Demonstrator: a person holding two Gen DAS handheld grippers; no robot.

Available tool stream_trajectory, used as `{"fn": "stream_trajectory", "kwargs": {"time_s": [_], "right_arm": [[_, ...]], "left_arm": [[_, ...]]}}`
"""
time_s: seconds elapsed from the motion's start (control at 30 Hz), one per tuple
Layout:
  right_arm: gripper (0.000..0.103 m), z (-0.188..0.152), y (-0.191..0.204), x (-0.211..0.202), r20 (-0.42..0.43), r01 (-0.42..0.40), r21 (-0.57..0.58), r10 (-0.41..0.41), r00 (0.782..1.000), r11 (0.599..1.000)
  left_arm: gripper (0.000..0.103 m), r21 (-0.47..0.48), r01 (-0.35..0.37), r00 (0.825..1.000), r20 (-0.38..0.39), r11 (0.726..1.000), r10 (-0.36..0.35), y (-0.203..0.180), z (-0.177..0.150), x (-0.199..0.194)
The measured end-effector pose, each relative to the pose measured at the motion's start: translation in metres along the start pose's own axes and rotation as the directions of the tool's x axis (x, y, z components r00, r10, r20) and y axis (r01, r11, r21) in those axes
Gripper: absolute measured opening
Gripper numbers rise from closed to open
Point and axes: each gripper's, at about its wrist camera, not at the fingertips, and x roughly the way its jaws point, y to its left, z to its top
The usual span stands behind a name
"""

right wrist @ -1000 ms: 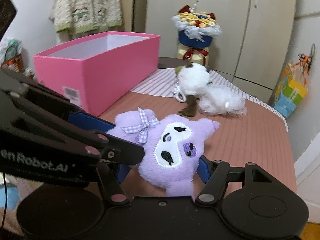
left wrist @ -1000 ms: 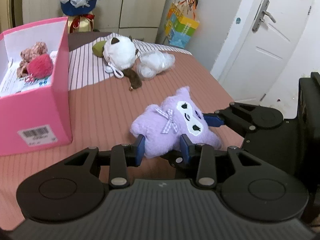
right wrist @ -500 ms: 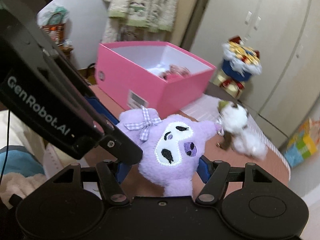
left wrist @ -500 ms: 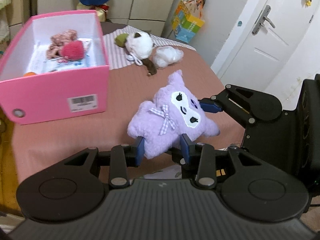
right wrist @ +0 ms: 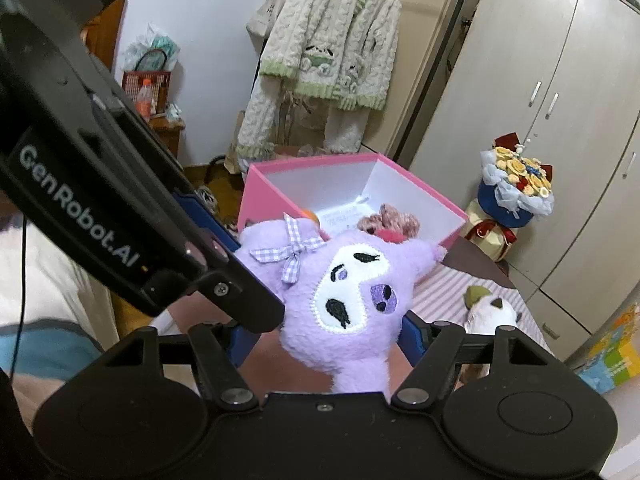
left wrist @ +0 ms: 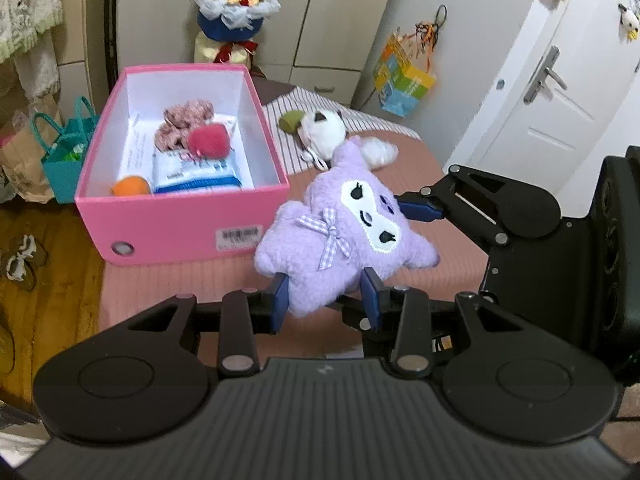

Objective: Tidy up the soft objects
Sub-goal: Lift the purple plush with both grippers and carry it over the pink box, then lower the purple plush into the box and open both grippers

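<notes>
A purple plush toy (left wrist: 344,236) with a white face and checked bow hangs in the air above the bed, held by both grippers. My left gripper (left wrist: 326,298) is shut on its lower edge. My right gripper (right wrist: 326,338) is shut on its other side; the plush also shows in the right wrist view (right wrist: 340,292). The open pink box (left wrist: 184,220) stands just left of the plush and holds a red pompom (left wrist: 210,140), a pinkish plush (left wrist: 182,120), an orange ball (left wrist: 130,186) and a packet.
A white plush (left wrist: 322,132) and a fluffy white piece (left wrist: 378,150) lie on the bed (left wrist: 452,256) behind the purple plush. A flower bouquet (left wrist: 234,4) stands at the back. Teal bags (left wrist: 66,152) and shoes sit on the floor to the left. A door (left wrist: 536,100) is at right.
Both grippers have lifted the purple plush off the bed and carried it up and toward the pink box; the box interior now shows from above.
</notes>
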Motion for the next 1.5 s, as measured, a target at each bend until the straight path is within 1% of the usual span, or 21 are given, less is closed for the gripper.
{"fn": "stream_trajectory", "kwargs": {"time_s": [0.17, 0.3, 0.37, 0.5, 0.57, 0.63, 0.7, 0.77, 0.87, 0.9, 1.0, 1.1, 1.17, 1.3, 1.43, 1.47, 1.5], "right_arm": [[0.076, 0.022, -0.009, 0.011, 0.021, -0.005, 0.027, 0.005, 1.000, 1.000], [0.077, 0.039, -0.026, 0.027, 0.035, -0.018, 0.060, 0.016, 0.999, 0.998], [0.078, 0.046, -0.035, 0.036, 0.044, -0.033, 0.075, 0.029, 0.999, 0.997], [0.079, 0.061, -0.064, 0.064, 0.055, -0.113, 0.122, 0.107, 0.993, 0.986], [0.079, 0.068, -0.076, 0.079, 0.057, -0.159, 0.133, 0.152, 0.987, 0.978], [0.079, 0.076, -0.090, 0.092, 0.081, -0.211, 0.121, 0.202, 0.976, 0.970], [0.079, 0.084, -0.102, 0.110, 0.071, -0.262, 0.133, 0.255, 0.964, 0.956], [0.079, 0.089, -0.109, 0.126, 0.064, -0.291, 0.129, 0.285, 0.956, 0.948], [0.076, 0.095, -0.117, 0.153, 0.045, -0.310, 0.111, 0.307, 0.951, 0.944], [0.074, 0.097, -0.120, 0.163, 0.036, -0.316, 0.111, 0.314, 0.949, 0.942], [0.068, 0.098, -0.128, 0.187, 0.006, -0.334, 0.111, 0.335, 0.942, 0.936], [0.065, 0.095, -0.131, 0.206, -0.026, -0.349, 0.107, 0.353, 0.935, 0.931], [0.064, 0.094, -0.133, 0.218, -0.051, -0.358, 0.110, 0.365, 0.930, 0.927], [0.064, 0.095, -0.136, 0.238, -0.092, -0.384, 0.146, 0.399, 0.912, 0.912], [0.065, 0.096, -0.135, 0.248, -0.116, -0.399, 0.137, 0.415, 0.903, 0.907], [0.066, 0.096, -0.135, 0.250, -0.120, -0.399, 0.136, 0.415, 0.902, 0.907], [0.066, 0.096, -0.134, 0.251, -0.126, -0.398, 0.132, 0.414, 0.902, 0.908]], "left_arm": [[0.036, 0.017, -0.032, 0.999, 0.044, 0.999, 0.031, 0.007, 0.021, -0.004], [0.036, 0.036, -0.055, 0.995, 0.080, 0.998, 0.052, 0.017, 0.041, 0.001], [0.037, 0.028, -0.070, 0.993, 0.101, 0.997, 0.067, 0.026, 0.053, 0.007], [0.037, 0.005, -0.074, 0.989, 0.127, 0.997, 0.073, 0.046, 0.075, 0.018], [0.037, -0.006, -0.097, 0.984, 0.146, 0.995, 0.097, 0.058, 0.087, 0.025], [0.037, -0.026, -0.102, 0.982, 0.156, 0.994, 0.105, 0.073, 0.096, 0.032], [0.037, -0.062, -0.087, 0.984, 0.153, 0.994, 0.095, 0.089, 0.104, 0.042], [0.037, -0.084, -0.081, 0.984, 0.152, 0.993, 0.093, 0.105, 0.112, 0.054], [0.038, -0.116, -0.084, 0.985, 0.142, 0.990, 0.100, 0.125, 0.118, 0.073], [0.038, -0.129, -0.087, 0.985, 0.139, 0.988, 0.105, 0.132, 0.121, 0.079], [0.038, -0.170, -0.074, 0.989, 0.115, 0.983, 0.095, 0.152, 0.124, 0.098], [0.038, -0.181, -0.084, 0.991, 0.087, 0.980, 0.101, 0.163, 0.124, 0.112], [0.038, -0.180, -0.096, 0.991, 0.073, 0.979, 0.111, 0.167, 0.124, 0.119], [0.039, -0.154, -0.146, 0.986, 0.060, 0.977, 0.156, 0.168, 0.123, 0.128], [0.040, -0.130, -0.185, 0.979, 0.061, 0.974, 0.194, 0.167, 0.121, 0.128], [0.042, -0.124, -0.207, 0.974, 0.068, 0.970, 0.217, 0.166, 0.120, 0.128], [0.044, -0.108, -0.256, 0.960, 0.084, 0.961, 0.265, 0.163, 0.118, 0.128]]}}
